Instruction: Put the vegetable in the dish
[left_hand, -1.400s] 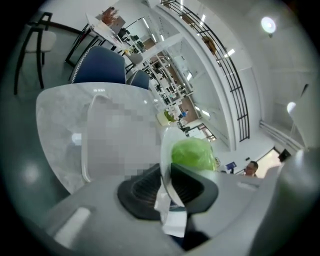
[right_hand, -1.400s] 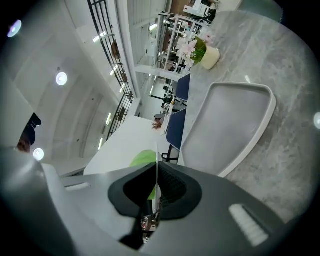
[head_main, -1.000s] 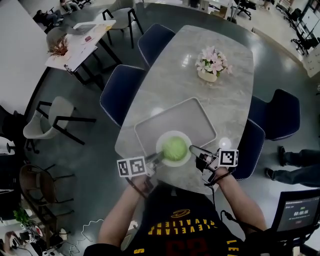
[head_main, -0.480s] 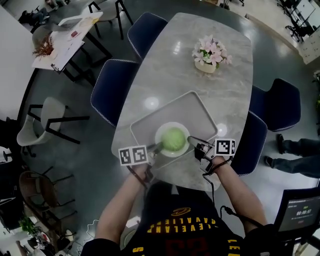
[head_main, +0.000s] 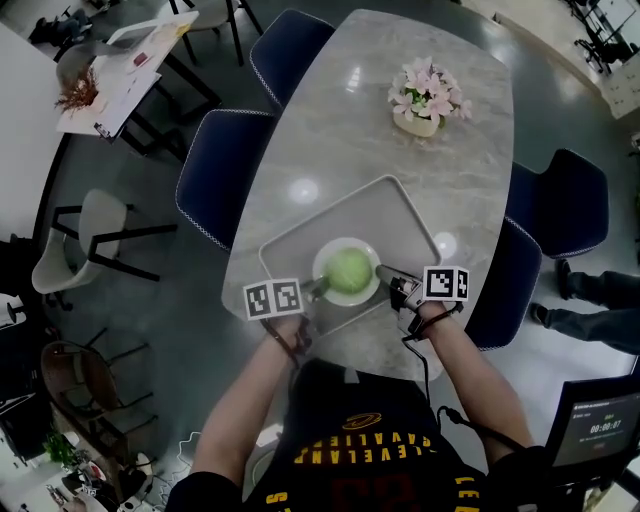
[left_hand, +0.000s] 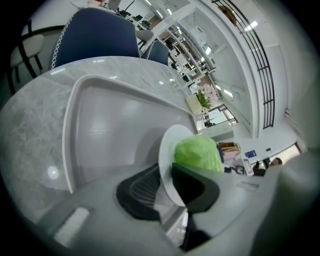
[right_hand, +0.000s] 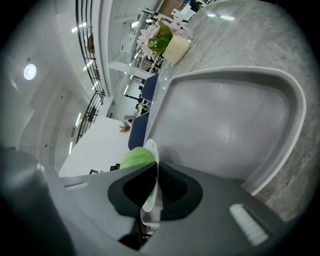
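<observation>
A round green vegetable lies in a white dish at the near edge of a grey tray. My left gripper is shut on the dish's left rim. My right gripper grips the right rim, and its jaws are opening slightly with the rim still between the pads. In the left gripper view the dish stands edge-on in the left gripper, with the vegetable behind it. In the right gripper view the dish sits in the right gripper, beside the vegetable.
The tray rests on a marble table, with a pot of pink flowers at the far end. Blue chairs line the left side and others the right. A person's legs show at the right edge.
The head view has shifted a little. The dish with the vegetable stays held by both grippers at the tray's near edge.
</observation>
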